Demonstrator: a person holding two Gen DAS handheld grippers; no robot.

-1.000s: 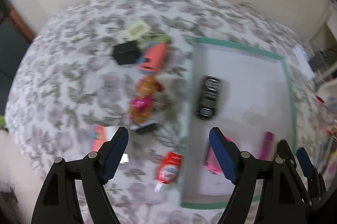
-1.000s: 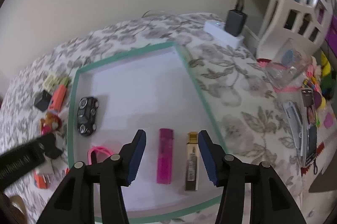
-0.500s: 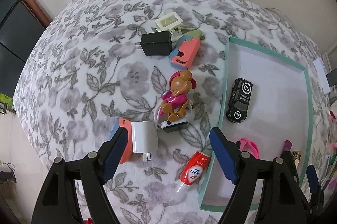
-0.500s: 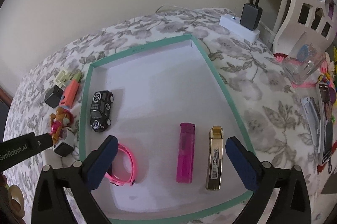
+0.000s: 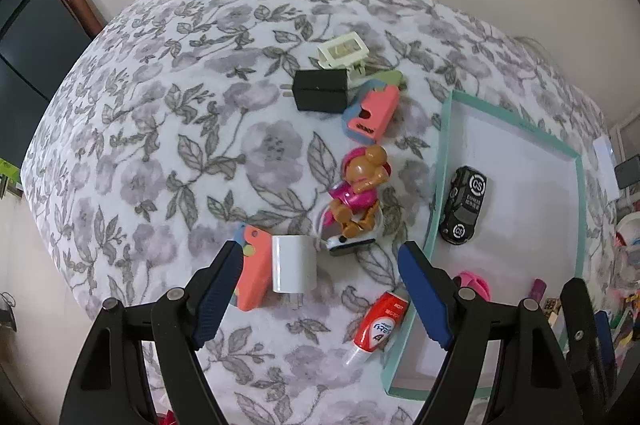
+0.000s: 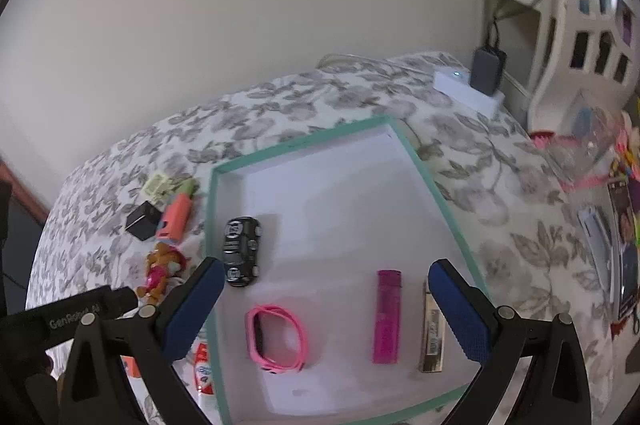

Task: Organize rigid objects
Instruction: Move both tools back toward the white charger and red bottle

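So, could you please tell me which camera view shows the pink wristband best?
The right wrist view: the pink wristband lies whole and unobstructed inside the tray. The left wrist view shows only a sliver of it behind that claw's finger.

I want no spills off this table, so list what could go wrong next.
1. The white charger lies tight against the coral case; the open left gripper above them may catch both.
2. The toothpaste tube leans by the tray wall and could get knocked.
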